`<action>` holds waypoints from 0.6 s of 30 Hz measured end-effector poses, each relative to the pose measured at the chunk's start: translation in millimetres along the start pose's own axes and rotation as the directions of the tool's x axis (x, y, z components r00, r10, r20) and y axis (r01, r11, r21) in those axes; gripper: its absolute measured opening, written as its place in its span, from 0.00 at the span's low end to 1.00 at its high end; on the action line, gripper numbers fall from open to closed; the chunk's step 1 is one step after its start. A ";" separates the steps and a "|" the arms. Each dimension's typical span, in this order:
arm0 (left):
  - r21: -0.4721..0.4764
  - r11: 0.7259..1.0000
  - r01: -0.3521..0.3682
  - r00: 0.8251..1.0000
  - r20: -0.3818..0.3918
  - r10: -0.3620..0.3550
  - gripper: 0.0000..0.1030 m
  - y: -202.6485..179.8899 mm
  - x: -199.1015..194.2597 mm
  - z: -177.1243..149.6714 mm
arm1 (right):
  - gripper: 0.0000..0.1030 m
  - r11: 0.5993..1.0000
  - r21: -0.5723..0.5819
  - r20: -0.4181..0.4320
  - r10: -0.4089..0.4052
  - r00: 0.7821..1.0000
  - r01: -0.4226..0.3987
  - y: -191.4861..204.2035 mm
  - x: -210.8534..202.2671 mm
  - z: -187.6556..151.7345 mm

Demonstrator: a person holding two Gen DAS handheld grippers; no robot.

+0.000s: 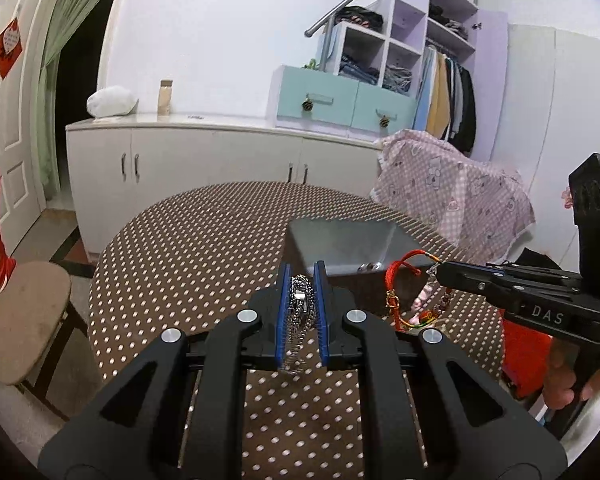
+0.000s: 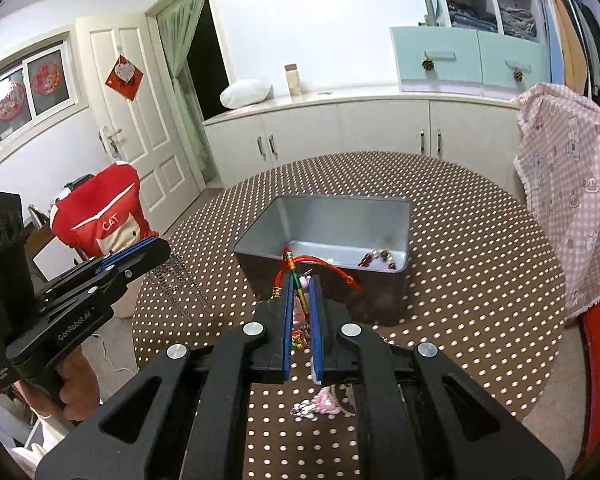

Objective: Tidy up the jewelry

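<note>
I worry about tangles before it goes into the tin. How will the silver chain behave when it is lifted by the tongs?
Probably very floppy: the silver chain hangs in loose strands below the left tongs, which are shut on it. It may swing and snag, since several strands dangle together. It looks light, as the thin links sag freely above the table.

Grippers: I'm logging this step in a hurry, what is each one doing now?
Left gripper: closed on a silver chain.
Right gripper: closed on a red cord bracelet.
</note>
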State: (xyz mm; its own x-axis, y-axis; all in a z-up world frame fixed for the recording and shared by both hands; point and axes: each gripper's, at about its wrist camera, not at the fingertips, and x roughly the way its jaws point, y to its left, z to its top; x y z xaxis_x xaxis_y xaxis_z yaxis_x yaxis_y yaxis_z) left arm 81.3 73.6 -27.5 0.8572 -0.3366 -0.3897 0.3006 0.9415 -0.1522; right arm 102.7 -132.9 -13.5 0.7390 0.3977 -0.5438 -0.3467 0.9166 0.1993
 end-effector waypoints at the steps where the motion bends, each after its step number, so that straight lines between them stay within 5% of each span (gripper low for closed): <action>1: 0.004 1.000 0.002 1.000 0.004 -0.002 0.12 -2.7 0.3 2.2 | 0.06 1.000 -0.001 0.004 0.000 1.000 0.000 -0.9 -1.4 1.0; 18: 0.036 0.999 0.015 1.000 -0.027 -0.014 0.12 -14.4 11.7 -5.4 | 0.07 0.999 0.052 -0.183 0.023 0.983 -0.014 -8.0 44.3 -38.3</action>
State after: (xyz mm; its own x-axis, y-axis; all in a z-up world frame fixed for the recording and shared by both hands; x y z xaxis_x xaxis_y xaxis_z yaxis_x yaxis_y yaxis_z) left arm 84.8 56.1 -34.8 0.8416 -0.3498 -0.4115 0.3279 0.9363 -0.1255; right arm 116.1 -124.2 -70.4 0.6128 0.4047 -0.6787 -0.3262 0.9119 0.2492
